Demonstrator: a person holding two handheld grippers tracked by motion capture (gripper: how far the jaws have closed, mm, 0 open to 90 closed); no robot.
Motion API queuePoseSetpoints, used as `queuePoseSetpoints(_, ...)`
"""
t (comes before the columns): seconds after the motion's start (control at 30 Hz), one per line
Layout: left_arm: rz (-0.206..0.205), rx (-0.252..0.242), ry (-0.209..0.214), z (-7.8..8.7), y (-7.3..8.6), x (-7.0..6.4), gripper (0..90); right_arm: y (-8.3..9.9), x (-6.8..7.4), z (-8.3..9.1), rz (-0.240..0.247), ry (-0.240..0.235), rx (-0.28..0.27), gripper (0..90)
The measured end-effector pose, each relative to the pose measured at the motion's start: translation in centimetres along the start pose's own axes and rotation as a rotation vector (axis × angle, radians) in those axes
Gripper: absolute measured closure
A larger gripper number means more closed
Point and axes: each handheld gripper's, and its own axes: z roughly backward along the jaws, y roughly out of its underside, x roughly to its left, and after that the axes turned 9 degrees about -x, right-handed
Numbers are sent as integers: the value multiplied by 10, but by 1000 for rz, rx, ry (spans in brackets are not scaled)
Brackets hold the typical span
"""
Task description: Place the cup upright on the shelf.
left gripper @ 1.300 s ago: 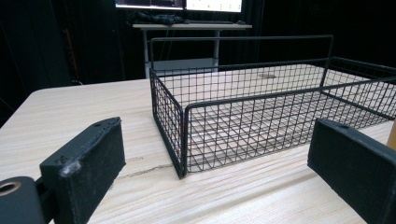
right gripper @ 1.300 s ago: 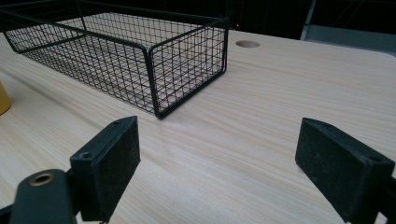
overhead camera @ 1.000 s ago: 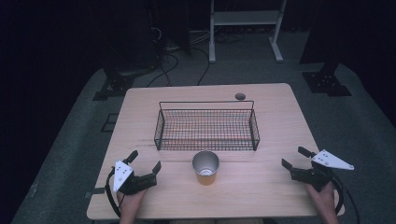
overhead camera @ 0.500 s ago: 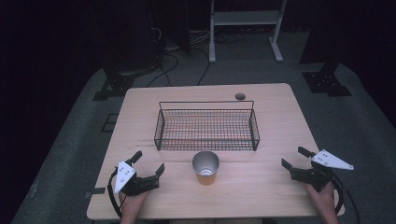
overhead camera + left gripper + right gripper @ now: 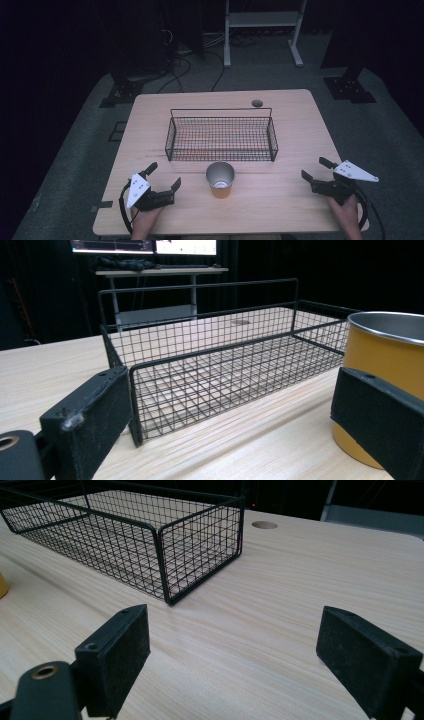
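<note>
A yellow cup (image 5: 220, 179) with a metal rim stands near the front edge of the wooden worktop (image 5: 300, 120), just in front of a black wire basket (image 5: 221, 134). The left claw (image 5: 163, 176) rests near the cup's left, jaws apart, touching nothing. The right claw (image 5: 315, 169) sits well apart at the worktop's right edge, jaws also apart.

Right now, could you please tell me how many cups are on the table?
1. The cup stands upright on the table, just in front of the wire basket, between the left gripper and right gripper.
</note>
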Motion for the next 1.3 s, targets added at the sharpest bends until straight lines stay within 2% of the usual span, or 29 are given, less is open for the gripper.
queuePoseSetpoints(0.17, -1, 3, 24, -2, -2, -6, 23, 0, 0, 0, 4, 0, 1, 129)
queuePoseSetpoints(0.6, -47, 6, 100, -7, -6, -28, 23, 0, 0, 0, 5, 0, 1, 129)
queuePoseSetpoints(0.87, -41, 10, 142, -9, -6, -34, 15, 0, 0, 0, 4, -1, 1, 129)
queuePoseSetpoints(1.13, -52, 20, 176, -12, -5, -40, 15, 0, 0, 0, 4, -1, 2, 129)
queuePoseSetpoints(1.17, -58, 31, 197, -13, -5, -42, 16, 0, 0, 0, 6, -1, 2, 129)
queuePoseSetpoints(1.23, -60, 30, 202, -13, -6, -43, 15, 0, 0, 0, 6, -1, 2, 128)
queuePoseSetpoints(1.3, -46, 34, 230, -15, -5, -45, 16, 0, 0, 0, 4, 0, 2, 129)
